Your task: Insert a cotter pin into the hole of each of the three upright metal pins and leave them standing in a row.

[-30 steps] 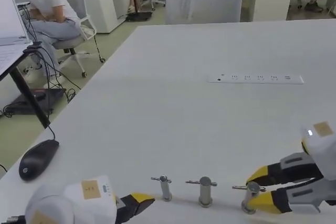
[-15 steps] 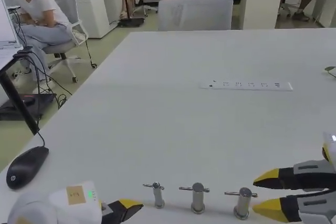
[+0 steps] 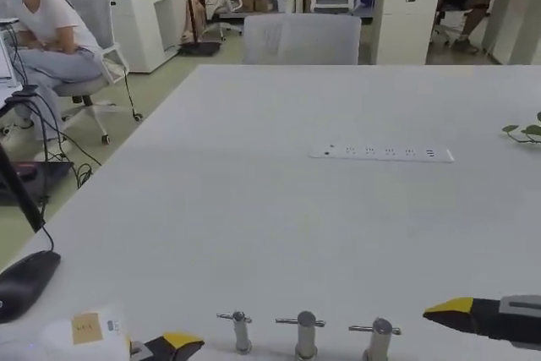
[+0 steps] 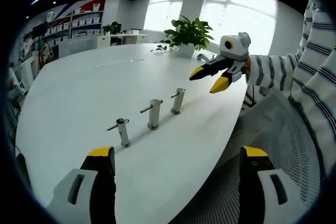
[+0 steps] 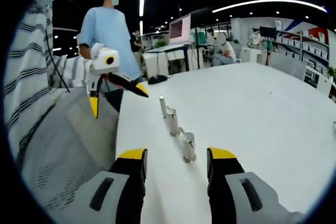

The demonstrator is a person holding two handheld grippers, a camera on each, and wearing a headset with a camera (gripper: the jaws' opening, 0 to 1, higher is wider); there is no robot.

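Along the near edge of the white table [image 3: 254, 209], three metal pins [image 3: 305, 337] stand upright in a row, set apart from one another. Each has a cotter pin [image 3: 287, 322] poking sideways through its top. The left gripper [image 4: 176, 155] hangs off the row's left end, jaws spread wide with nothing in them. The right gripper [image 5: 177, 156] sits off the right end, jaws partly parted, empty too, clear of the nearest pin. Farther back lies a power strip [image 3: 380, 153]. A black mouse [image 3: 21, 281] rests at the table's left edge.
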